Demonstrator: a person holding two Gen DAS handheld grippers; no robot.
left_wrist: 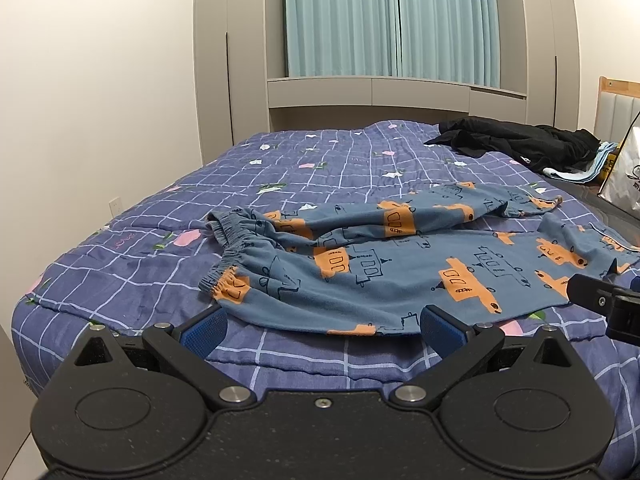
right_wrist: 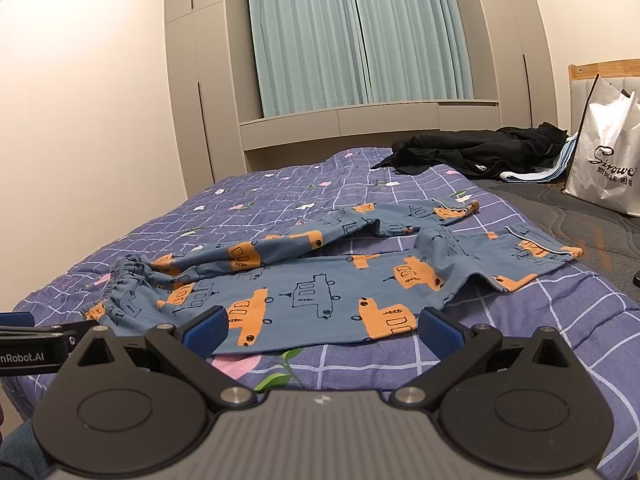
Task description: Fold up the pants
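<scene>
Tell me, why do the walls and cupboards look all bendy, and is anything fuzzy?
Left wrist view: the fisheye lens bows the cupboards and darkens the corners; the pants look sharp. Right wrist view: same bending on the curtain; soft indoor light, no harsh glare; the bag near the edge looks stretched but its lettering is readable.

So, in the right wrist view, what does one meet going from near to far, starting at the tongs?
Right tongs, open → blue pants with orange cars → purple checked quilt → black clothes → grey cabinet ledge → teal curtains.
</scene>
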